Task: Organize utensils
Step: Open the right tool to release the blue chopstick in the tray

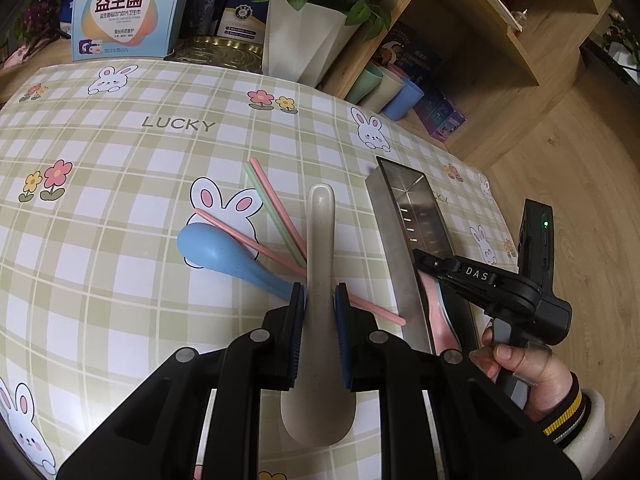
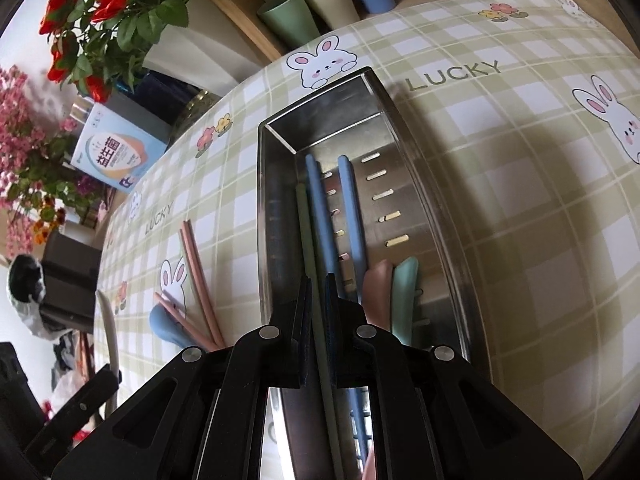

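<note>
My left gripper (image 1: 319, 294) is shut on a beige spoon (image 1: 320, 240), held above the table with its handle pointing away. Below it lie a blue spoon (image 1: 224, 258), pink chopsticks (image 1: 256, 242) and a green chopstick (image 1: 264, 200). My right gripper (image 2: 318, 284) is shut on a green chopstick (image 2: 310, 256), its far end down in the steel tray (image 2: 276, 184). The tray holds blue chopsticks (image 2: 326, 216), a pink spoon (image 2: 378, 292) and a green spoon (image 2: 404, 288). In the left wrist view the right gripper (image 1: 424, 258) sits over the tray (image 1: 394, 236).
A white vase of red roses (image 1: 300, 40), a printed box (image 1: 120, 12) and a gold tin (image 1: 216, 54) stand at the far table edge. Pastel cups (image 1: 384, 88) lie in a wooden shelf (image 1: 480, 32) beside the table. The checked cloth (image 1: 120, 200) covers the table.
</note>
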`<state>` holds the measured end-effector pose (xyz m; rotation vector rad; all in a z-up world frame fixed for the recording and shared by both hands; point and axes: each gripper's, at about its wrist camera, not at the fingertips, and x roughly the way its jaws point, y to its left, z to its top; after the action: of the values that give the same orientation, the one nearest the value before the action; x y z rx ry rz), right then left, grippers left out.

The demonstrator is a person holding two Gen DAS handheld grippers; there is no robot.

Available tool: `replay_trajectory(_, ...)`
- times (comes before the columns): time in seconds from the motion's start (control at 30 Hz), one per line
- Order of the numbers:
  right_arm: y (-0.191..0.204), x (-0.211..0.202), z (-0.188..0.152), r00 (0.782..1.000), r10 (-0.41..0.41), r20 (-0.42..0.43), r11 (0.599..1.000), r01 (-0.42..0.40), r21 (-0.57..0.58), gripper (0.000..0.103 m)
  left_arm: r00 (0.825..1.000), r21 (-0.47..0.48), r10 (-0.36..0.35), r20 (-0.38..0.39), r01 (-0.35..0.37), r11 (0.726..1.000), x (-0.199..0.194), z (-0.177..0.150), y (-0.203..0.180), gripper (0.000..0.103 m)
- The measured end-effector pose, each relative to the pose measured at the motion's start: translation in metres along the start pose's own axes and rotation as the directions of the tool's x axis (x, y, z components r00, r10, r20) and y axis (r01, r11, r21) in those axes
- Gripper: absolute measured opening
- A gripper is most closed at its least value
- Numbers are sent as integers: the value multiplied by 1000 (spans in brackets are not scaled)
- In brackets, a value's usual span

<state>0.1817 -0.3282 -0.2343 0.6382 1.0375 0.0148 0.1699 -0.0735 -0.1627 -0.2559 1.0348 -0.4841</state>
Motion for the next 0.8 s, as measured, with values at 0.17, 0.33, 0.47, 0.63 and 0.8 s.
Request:
replay_trajectory(0.17,2,-14,-6,1000,-19,17,999,19,-31,7,1000,-3,-10,1,10,1000,-3,0,-2,15)
replay_trajectory(0.33,13,-28,-14,996,-91,24,984,94,-150,8,1000,-5,-7,-5,7,1000,-3,-2,-5,15)
replay_trajectory(0.47,13,-43,-18,992,-117,44,975,123,-183,8,1000,-5,-7,-15,7,1000,-1,-3,-9,15)
replay_trajectory(0.63,1,-62,-18,990,-120,77,973,133,-189,8,999,24,-9,-31,9,1000,4,-6,-25,15)
replay_trajectory(0.8,-15,-72,-17,988,-123,91,974,138,-181,8,998,53,-22,-53,25,998,15,-9,-46,15)
